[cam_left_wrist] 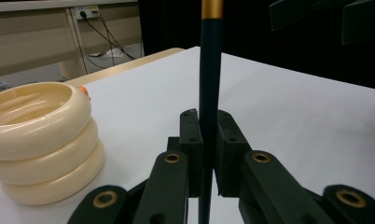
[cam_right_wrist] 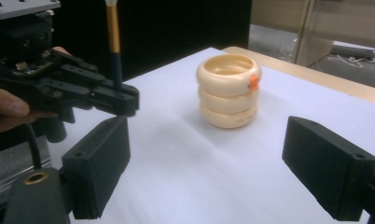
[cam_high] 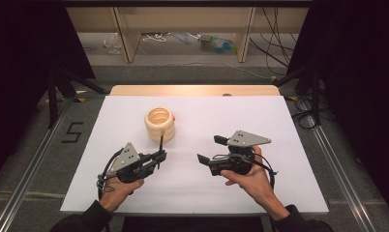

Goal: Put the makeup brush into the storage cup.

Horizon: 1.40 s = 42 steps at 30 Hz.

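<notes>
A cream holder [cam_high: 159,124] made of three stacked rings stands upright on the white board [cam_high: 279,125], left of centre, with a small orange bit [cam_right_wrist: 253,81] on its rim. Just in front of it, my left gripper [cam_high: 160,156] is shut on a thin dark stick [cam_high: 161,144] with a gold band [cam_left_wrist: 211,8], held upright. In the left gripper view the pads [cam_left_wrist: 191,140] press the stick [cam_left_wrist: 210,84] from both sides, and the holder [cam_left_wrist: 41,140] sits to their left. My right gripper [cam_high: 208,149] is open and bare, its jaws wide apart [cam_right_wrist: 213,168], facing the holder [cam_right_wrist: 228,91] and the left gripper [cam_right_wrist: 125,100].
A wooden table edge [cam_high: 192,90] runs behind the board. Beyond it stand shelf legs [cam_high: 126,38] with cables and clutter on the floor. Black stands [cam_high: 57,87] flank the table on both sides. A "5" [cam_high: 72,132] is marked on the floor at left.
</notes>
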Each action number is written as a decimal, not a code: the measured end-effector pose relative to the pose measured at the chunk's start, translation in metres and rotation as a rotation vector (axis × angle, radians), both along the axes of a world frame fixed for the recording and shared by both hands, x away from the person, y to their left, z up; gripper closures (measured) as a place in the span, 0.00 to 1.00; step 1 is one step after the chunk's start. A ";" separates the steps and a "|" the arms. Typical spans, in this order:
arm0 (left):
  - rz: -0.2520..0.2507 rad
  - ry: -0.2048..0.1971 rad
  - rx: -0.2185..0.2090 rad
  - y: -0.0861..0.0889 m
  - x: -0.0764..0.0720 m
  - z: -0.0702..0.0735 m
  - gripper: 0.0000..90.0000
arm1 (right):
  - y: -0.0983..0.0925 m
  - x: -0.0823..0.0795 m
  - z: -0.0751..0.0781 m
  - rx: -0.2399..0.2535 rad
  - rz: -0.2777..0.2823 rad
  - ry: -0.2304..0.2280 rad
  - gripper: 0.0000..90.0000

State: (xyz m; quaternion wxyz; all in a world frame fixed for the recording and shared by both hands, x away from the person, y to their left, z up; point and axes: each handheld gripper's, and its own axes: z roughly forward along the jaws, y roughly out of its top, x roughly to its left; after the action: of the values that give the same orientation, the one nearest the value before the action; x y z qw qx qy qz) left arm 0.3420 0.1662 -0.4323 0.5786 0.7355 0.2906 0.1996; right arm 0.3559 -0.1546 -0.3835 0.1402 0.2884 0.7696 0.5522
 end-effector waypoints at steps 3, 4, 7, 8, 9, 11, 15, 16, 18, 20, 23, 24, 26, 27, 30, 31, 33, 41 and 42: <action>0.018 0.001 -0.006 0.002 0.001 0.000 0.93 | -0.008 -0.001 -0.002 0.007 -0.010 -0.009 0.18; 0.018 -0.004 -0.006 0.003 0.002 0.000 0.93 | -0.010 -0.001 -0.002 0.007 -0.015 -0.014 0.18; 0.032 -0.008 -0.013 0.005 0.003 0.001 0.93 | -0.018 -0.003 -0.004 0.007 -0.025 -0.020 0.18; 0.036 -0.007 -0.015 0.005 0.003 0.001 0.93 | -0.021 -0.004 -0.005 -0.002 -0.043 -0.025 0.18; 0.038 -0.008 -0.015 0.006 0.004 0.001 0.93 | -0.022 -0.004 -0.006 0.005 -0.042 -0.023 0.18; 0.048 -0.007 -0.021 0.007 0.004 0.001 0.93 | -0.027 -0.006 -0.008 -0.003 -0.054 -0.022 0.18; 0.064 -0.011 -0.020 0.009 0.007 0.001 0.93 | -0.038 -0.008 -0.013 -0.008 -0.072 -0.024 0.18; 0.066 -0.012 -0.021 0.009 0.008 0.001 0.93 | -0.039 -0.008 -0.015 -0.002 -0.076 -0.034 0.18; 0.074 -0.013 -0.020 0.010 0.010 0.001 0.93 | -0.043 -0.010 -0.017 -0.008 -0.087 -0.032 0.18; 0.079 -0.012 -0.018 0.011 0.012 0.001 0.93 | -0.045 -0.010 -0.019 0.003 -0.079 -0.031 0.18; 0.088 -0.014 -0.019 0.013 0.015 0.001 0.93 | -0.049 -0.012 -0.022 -0.015 -0.090 -0.038 0.18; 0.091 -0.018 -0.018 0.013 0.016 0.002 0.93 | -0.051 -0.013 -0.022 -0.017 -0.095 -0.041 0.18; 0.099 -0.016 -0.022 0.015 0.017 0.002 0.93 | -0.053 -0.013 -0.025 -0.002 -0.094 -0.041 0.18; 0.104 -0.016 -0.024 0.016 0.018 0.002 0.93 | -0.055 -0.014 -0.025 0.000 -0.100 -0.045 0.18; 0.112 -0.012 -0.034 0.017 0.019 0.002 0.93 | -0.061 -0.016 -0.027 -0.011 -0.115 -0.057 0.18; 0.111 -0.016 -0.029 0.018 0.019 0.003 0.93 | -0.062 -0.016 -0.027 -0.011 -0.120 -0.052 0.18; 0.111 -0.017 -0.030 0.018 0.019 0.003 0.93 | -0.066 -0.018 -0.029 -0.015 -0.137 -0.065 0.18; 0.120 -0.028 -0.024 0.019 0.023 0.005 0.93 | -0.085 -0.022 -0.037 -0.044 -0.203 -0.083 0.18; 0.121 -0.028 -0.025 0.019 0.023 0.005 0.93 | -0.087 -0.022 -0.038 -0.039 -0.204 -0.083 0.18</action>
State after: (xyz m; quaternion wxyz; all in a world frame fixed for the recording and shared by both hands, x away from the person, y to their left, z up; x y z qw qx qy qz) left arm 0.3654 0.1855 -0.4271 0.5787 0.7063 0.3291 0.2409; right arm 0.3338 -0.2412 -0.4219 0.2328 0.3392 0.7405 0.5314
